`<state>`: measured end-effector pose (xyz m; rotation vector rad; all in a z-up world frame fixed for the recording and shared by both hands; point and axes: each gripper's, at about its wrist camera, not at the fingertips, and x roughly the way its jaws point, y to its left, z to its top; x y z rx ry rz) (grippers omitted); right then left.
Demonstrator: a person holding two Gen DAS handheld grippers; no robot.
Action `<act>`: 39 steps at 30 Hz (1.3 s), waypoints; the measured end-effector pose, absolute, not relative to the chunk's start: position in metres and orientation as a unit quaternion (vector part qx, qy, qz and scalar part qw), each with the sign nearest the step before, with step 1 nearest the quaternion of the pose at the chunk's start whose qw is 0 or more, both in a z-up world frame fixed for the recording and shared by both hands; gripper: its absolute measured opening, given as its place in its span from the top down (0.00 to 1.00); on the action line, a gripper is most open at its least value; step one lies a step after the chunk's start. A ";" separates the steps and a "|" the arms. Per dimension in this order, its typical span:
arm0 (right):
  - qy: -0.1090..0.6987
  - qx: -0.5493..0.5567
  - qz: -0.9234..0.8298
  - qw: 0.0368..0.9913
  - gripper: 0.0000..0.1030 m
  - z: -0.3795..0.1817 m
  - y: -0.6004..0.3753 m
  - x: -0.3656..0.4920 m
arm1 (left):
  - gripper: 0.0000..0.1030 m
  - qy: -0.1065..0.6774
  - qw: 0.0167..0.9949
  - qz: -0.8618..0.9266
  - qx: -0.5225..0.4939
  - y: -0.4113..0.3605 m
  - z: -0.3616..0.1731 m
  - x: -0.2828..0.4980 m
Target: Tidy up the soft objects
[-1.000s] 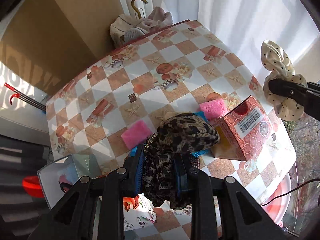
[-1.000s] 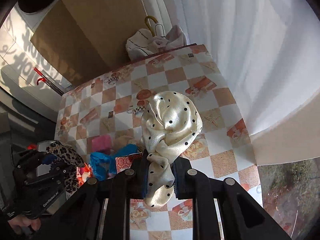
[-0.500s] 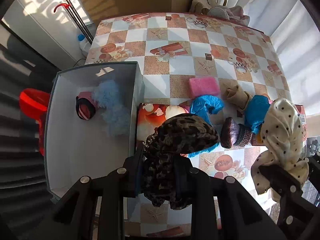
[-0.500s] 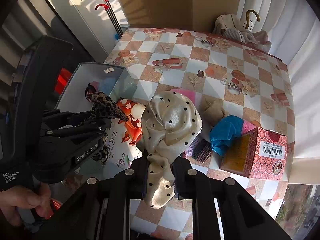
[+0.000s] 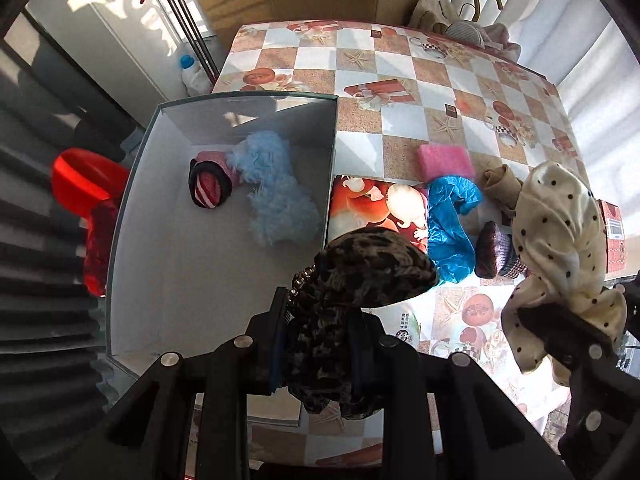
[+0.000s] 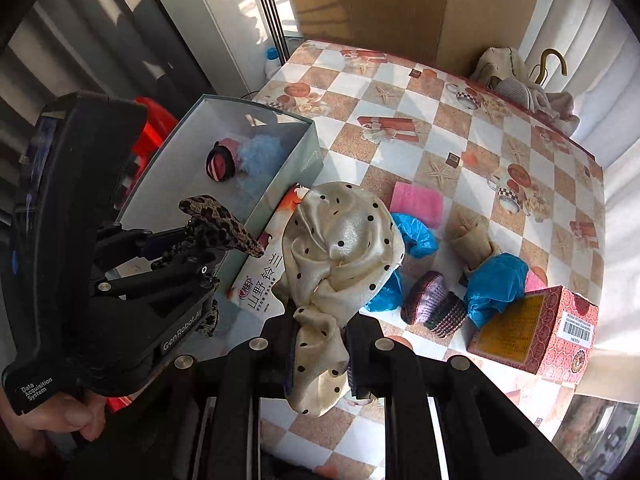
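While a leopard-print scrunchie (image 5: 372, 264) is clamped in the left tongs (image 5: 316, 344) above the open box (image 5: 120, 216), a polka-dot scrunchie (image 6: 340, 248) is gripped by the right tongs (image 6: 320, 352) beside that box.

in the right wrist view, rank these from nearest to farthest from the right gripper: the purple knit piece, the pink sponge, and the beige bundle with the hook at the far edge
From the right gripper:
1. Purple knit piece, just right of the jaws.
2. Pink sponge, mid-table, ahead.
3. Beige bundle, at the table's far right edge.
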<state>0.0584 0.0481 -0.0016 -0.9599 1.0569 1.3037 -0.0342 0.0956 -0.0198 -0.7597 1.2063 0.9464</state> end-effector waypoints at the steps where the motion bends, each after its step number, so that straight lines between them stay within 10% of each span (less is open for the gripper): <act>1: 0.448 -0.412 0.555 0.567 0.81 -0.002 0.049 0.056 | 0.73 0.530 0.655 0.418 -0.339 0.096 -0.020 -0.037; 39: 0.397 -0.403 0.637 0.524 0.81 0.001 0.069 -0.043 | 0.73 0.478 0.615 0.465 -0.421 0.119 -0.033 -0.164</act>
